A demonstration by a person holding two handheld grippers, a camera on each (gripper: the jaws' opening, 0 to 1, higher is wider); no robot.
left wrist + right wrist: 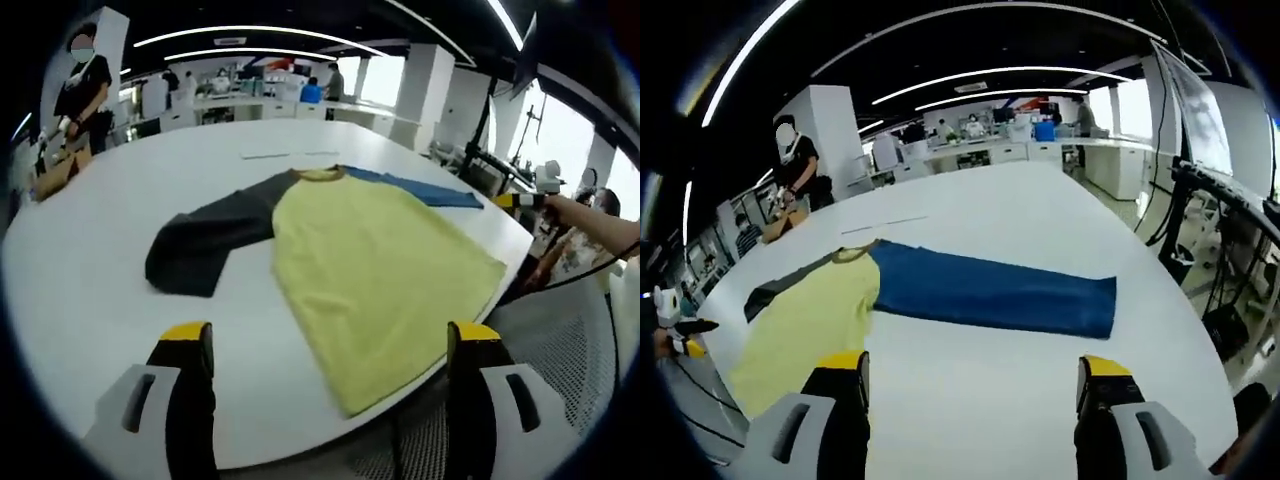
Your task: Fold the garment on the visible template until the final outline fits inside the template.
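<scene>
A long-sleeved shirt lies flat on the white table (120, 260), hem toward the near edge. It has a yellow body (375, 255), a dark grey sleeve (205, 240) stretched to the left and a blue sleeve (430, 190) to the right. My left gripper (330, 335) is open and hovers over the near table edge, short of the hem. In the right gripper view the blue sleeve (990, 290) lies straight across the table, with the yellow body (810, 320) to its left. My right gripper (972, 365) is open above bare table in front of that sleeve, holding nothing.
The right gripper (525, 200) shows at the table's right edge, on a person's arm (600, 228). Thin pale marks (268, 155) lie on the table beyond the collar. A person (85, 95) stands at the far left corner. A mesh chair (560, 340) is at the near right.
</scene>
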